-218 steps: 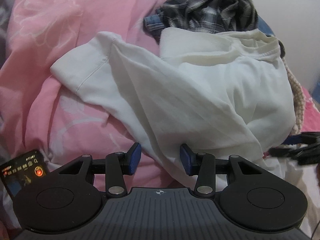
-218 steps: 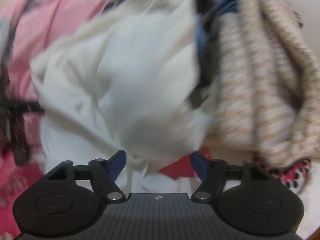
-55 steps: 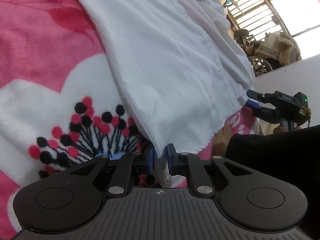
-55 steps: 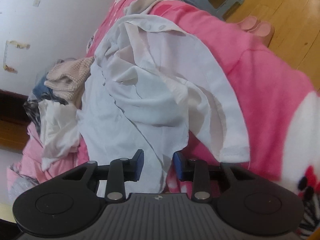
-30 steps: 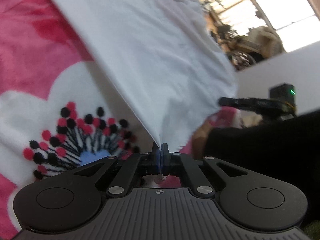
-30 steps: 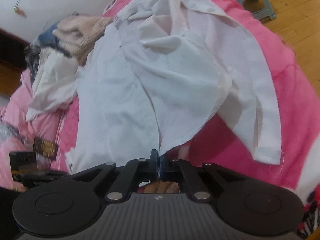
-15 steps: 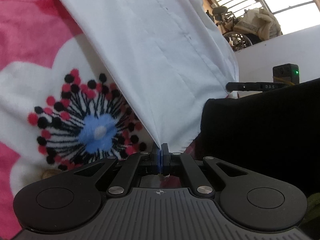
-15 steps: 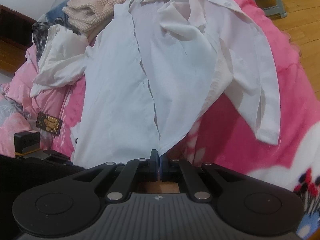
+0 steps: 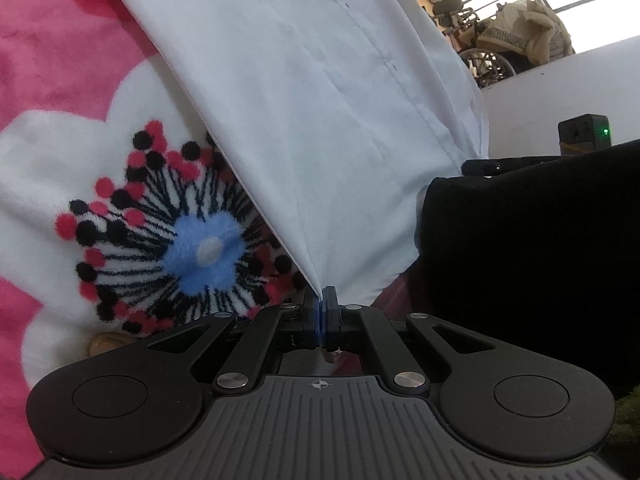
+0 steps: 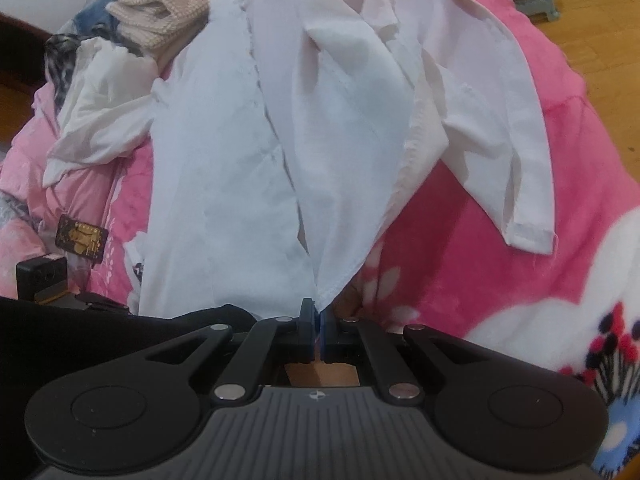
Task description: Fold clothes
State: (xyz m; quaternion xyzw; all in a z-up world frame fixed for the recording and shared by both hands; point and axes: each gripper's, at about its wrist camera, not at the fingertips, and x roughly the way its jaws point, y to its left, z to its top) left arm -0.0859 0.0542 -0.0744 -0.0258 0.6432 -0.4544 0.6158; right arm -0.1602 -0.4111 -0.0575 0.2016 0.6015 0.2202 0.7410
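Both of your tools are pressed together on the hem of the white shirt (image 10: 248, 168): the left tool (image 9: 323, 312) pinches one bottom corner, the right tool (image 10: 316, 326) pinches the point of a front panel's bottom edge. Ahead of the right tool the shirt lies open-fronted on the pink blanket (image 10: 500, 272), its collar at the far end and one sleeve (image 10: 508, 152) trailing off to the right. The cloth runs taut from each pinch. I judge you are drawing the hem flat, so pull both corners evenly and low over the blanket, and keep the front edges meeting. The panel ahead of the right tool is creased and doubled; it needs smoothing before any fold.
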